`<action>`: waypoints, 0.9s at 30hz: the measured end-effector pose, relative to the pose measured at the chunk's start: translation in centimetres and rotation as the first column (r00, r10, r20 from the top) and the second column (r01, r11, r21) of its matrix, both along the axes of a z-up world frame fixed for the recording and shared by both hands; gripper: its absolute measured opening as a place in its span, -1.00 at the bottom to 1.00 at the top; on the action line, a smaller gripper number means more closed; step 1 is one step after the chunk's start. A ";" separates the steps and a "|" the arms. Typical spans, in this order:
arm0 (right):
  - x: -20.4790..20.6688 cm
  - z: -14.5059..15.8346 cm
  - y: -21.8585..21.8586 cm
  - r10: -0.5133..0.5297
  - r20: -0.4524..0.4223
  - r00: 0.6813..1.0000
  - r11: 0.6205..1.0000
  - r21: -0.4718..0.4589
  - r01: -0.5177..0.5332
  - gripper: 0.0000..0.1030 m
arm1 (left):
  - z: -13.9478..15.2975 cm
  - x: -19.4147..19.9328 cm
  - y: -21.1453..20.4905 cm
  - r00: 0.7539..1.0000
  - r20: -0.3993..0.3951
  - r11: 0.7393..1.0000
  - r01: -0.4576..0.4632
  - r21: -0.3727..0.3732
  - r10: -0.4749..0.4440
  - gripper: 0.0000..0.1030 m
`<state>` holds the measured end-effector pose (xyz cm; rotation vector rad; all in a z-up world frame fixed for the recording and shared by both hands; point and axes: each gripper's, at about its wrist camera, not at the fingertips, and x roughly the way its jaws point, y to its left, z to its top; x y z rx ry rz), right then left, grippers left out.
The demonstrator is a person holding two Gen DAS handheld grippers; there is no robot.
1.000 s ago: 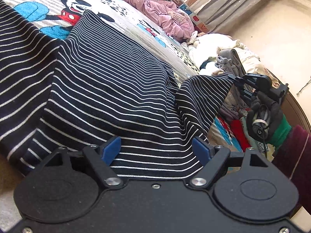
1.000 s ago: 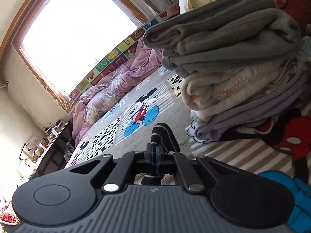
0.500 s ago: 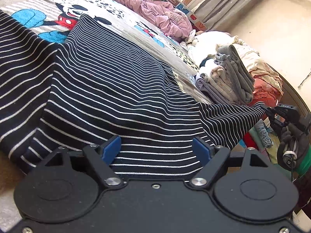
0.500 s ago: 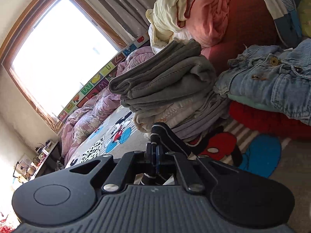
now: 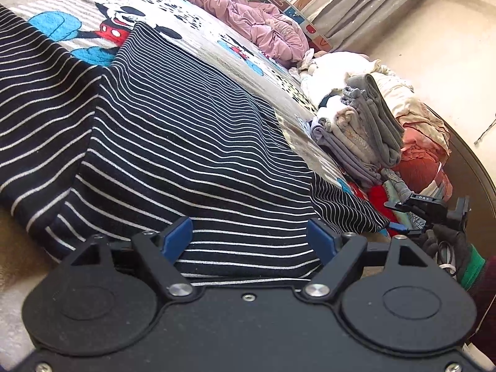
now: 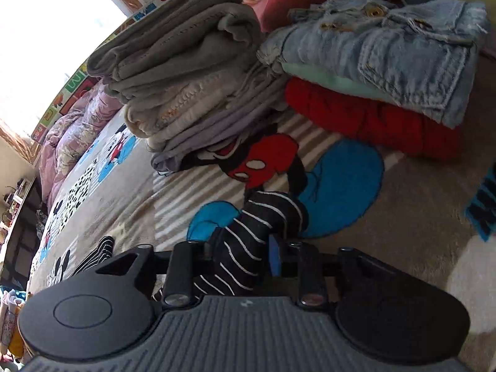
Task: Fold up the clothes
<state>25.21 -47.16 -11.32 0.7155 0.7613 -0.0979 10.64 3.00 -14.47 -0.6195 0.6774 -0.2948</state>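
Note:
A black garment with thin white stripes [image 5: 161,142] lies spread on a Mickey Mouse blanket [image 5: 198,40]. My left gripper [image 5: 249,237] is open, its blue pads low over the garment's near edge, holding nothing. My right gripper [image 6: 245,254] has its jaws parted, with a bunched corner of the striped garment [image 6: 263,220] lying between them on the blanket. In the left wrist view the right gripper [image 5: 400,226] sits at the garment's right corner, held by a gloved hand.
A stack of folded grey and cream clothes [image 6: 186,74] stands on the blanket, with folded jeans [image 6: 403,49] on a red garment [image 6: 372,124] beside it. A rumpled pink quilt [image 5: 263,24] lies at the far side by the window. A dark bed frame [image 5: 474,167] curves at the right.
My right gripper carried the garment's corner out to the right and down onto the blanket, then its jaws parted. The left gripper stayed open over the near edge.

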 end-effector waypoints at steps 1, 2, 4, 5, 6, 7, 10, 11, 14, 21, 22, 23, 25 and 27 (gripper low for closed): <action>-0.4 -0.4 -0.5 -0.020 0.011 1.000 1.000 0.019 0.020 -0.04 | 0.0 0.0 0.0 1.000 0.000 1.000 0.001 0.003 -0.001 0.58; -0.7 -0.6 -0.8 -0.030 0.020 0.999 0.999 0.033 0.029 0.01 | 0.0 0.0 -0.1 1.000 0.001 1.000 0.002 0.007 -0.002 0.58; -0.8 -0.7 -1.6 -0.042 0.037 0.998 0.999 0.031 0.041 0.06 | 0.0 0.1 -0.2 1.000 0.000 1.000 0.004 0.013 -0.004 0.58; -0.8 -0.8 -2.0 -0.049 0.046 0.998 0.998 0.028 0.048 0.06 | -0.1 0.1 -0.2 1.000 0.000 1.000 0.004 0.012 -0.004 0.58; -0.6 -0.8 -2.3 -0.052 0.053 0.997 0.998 0.024 0.051 0.06 | -0.1 0.1 -0.2 1.000 -0.001 1.000 0.003 0.010 -0.003 0.58; -0.3 -0.9 -2.6 -0.051 0.054 0.997 0.998 0.023 0.050 0.06 | -0.1 0.2 -0.1 1.000 -0.002 1.000 0.002 0.006 -0.002 0.58; 1.1 -1.5 -2.9 -0.012 0.050 0.999 1.000 0.024 0.011 0.08 | -0.2 0.3 0.0 1.000 -0.004 1.000 0.000 -0.002 0.000 0.58; 1.5 -1.7 -2.7 0.008 0.051 0.999 1.000 0.023 -0.009 0.08 | -0.3 0.4 0.0 1.000 -0.004 1.000 0.000 -0.002 0.000 0.58; 3.2 -2.1 -1.2 0.143 0.063 0.988 0.990 -0.015 -0.143 -0.75 | -0.3 0.5 -0.1 1.000 -0.003 1.000 0.002 0.001 -0.002 0.58; 2.8 3.8 1.8 0.287 0.370 0.884 0.945 -0.261 -0.198 -0.86 | -0.4 0.7 0.1 1.000 -0.007 1.000 0.001 -0.019 -0.001 0.59; 2.8 4.3 2.2 0.297 0.374 0.879 0.930 -0.322 -0.177 -0.83 | -0.4 0.7 0.2 1.000 -0.008 1.000 0.001 -0.023 -0.001 0.59; 3.1 4.4 2.6 0.297 0.343 0.891 0.909 -0.388 -0.154 -0.41 | -0.5 0.7 0.2 1.000 -0.010 1.000 -0.001 -0.029 0.001 0.59; 4.1 3.2 2.0 0.238 0.238 0.942 0.918 -0.372 -0.138 0.50 | -0.4 0.8 0.2 1.000 -0.013 0.999 -0.004 -0.036 0.003 0.59; 4.7 1.9 1.0 0.174 0.158 0.972 0.941 -0.317 -0.117 0.51 | -0.4 0.7 0.3 1.000 -0.013 0.999 -0.002 -0.040 0.002 0.59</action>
